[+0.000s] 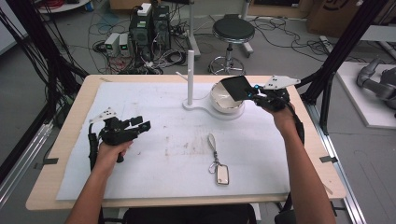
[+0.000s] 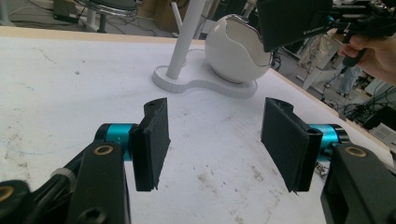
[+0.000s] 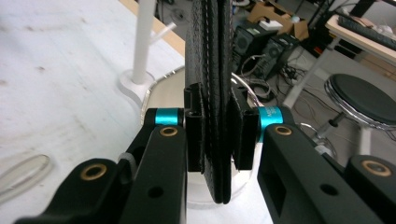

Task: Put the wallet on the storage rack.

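My right gripper (image 1: 253, 91) is shut on a black leather wallet (image 1: 236, 87), holding it over the white bowl (image 1: 226, 101) at the back of the table. In the right gripper view the wallet (image 3: 214, 70) stands on edge, pinched between the two jaws, with the bowl's rim (image 3: 164, 79) behind it. My left gripper (image 1: 142, 123) hovers open over the left part of the white mat, nothing between its fingers (image 2: 152, 140). The left gripper view shows the bowl (image 2: 233, 46) and the wallet (image 2: 292, 21) ahead, to the upper right. A key fob on a strap (image 1: 219, 165) lies on the mat near the front.
A white post (image 1: 190, 77) rises from the stand's base (image 1: 196, 106) that also carries the bowl. The white mat (image 1: 140, 177) covers most of the wooden table (image 1: 44, 186). A stool (image 1: 232, 32) and computers (image 1: 149, 28) stand on the floor beyond.
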Action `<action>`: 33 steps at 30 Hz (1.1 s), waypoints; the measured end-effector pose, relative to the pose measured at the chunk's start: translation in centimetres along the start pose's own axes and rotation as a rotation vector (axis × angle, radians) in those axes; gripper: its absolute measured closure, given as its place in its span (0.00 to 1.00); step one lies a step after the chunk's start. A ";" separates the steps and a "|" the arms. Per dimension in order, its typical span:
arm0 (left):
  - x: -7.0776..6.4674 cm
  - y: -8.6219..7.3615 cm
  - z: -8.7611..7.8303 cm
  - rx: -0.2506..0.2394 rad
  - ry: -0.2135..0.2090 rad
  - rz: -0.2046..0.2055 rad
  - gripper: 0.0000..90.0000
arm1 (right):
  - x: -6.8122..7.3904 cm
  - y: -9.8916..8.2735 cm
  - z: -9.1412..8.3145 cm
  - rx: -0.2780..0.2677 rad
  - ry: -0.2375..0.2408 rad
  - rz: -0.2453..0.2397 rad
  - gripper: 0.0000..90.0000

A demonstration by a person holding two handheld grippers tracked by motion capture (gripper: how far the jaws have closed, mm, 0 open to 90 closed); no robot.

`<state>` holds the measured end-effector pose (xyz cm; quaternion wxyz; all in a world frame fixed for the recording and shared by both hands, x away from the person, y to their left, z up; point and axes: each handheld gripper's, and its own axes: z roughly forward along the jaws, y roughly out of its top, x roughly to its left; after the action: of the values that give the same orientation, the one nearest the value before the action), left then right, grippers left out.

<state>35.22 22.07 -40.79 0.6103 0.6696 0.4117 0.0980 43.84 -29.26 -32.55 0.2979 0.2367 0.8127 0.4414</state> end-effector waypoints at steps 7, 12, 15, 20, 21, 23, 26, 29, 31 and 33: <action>0.1 -0.1 0.2 0.006 -0.003 -0.005 0.46 | -0.1 0.0 1.2 0.055 -0.033 -0.074 0.88; 0.1 -0.1 0.2 0.006 -0.005 -0.013 0.46 | 0.3 0.4 2.2 0.097 -0.057 -0.143 0.88; 0.1 -0.2 0.2 0.005 -0.005 -0.013 0.46 | 0.5 0.3 3.0 0.128 -0.060 -0.157 0.87; 0.1 -0.2 0.2 0.005 -0.005 -0.018 0.46 | 1.2 0.4 3.9 0.129 -0.067 -0.186 0.83; 0.2 -0.2 0.2 0.005 -0.004 -0.016 0.46 | 1.4 0.4 4.1 0.130 -0.067 -0.189 0.83; 0.2 -0.2 0.2 0.006 -0.005 -0.017 0.46 | 1.7 0.4 4.5 0.155 -0.058 -0.202 0.84; 0.2 -0.3 0.2 0.007 -0.005 -0.020 0.46 | 2.0 0.3 4.9 0.178 -0.045 -0.223 0.84; 0.2 -0.3 0.2 0.006 -0.005 -0.023 0.46 | 2.4 0.4 5.3 0.180 -0.054 -0.280 0.86; 0.2 -0.3 0.2 0.007 -0.007 -0.024 0.47 | 2.5 0.4 5.4 0.176 -0.066 -0.293 0.87; 0.2 -0.3 0.2 0.007 -0.005 -0.022 0.47 | 2.4 0.4 5.5 0.172 -0.084 -0.293 0.87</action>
<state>35.36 22.09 -41.17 0.6102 0.6672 0.4180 0.0882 45.99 -24.29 -35.28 0.3714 0.1587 0.8600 0.3118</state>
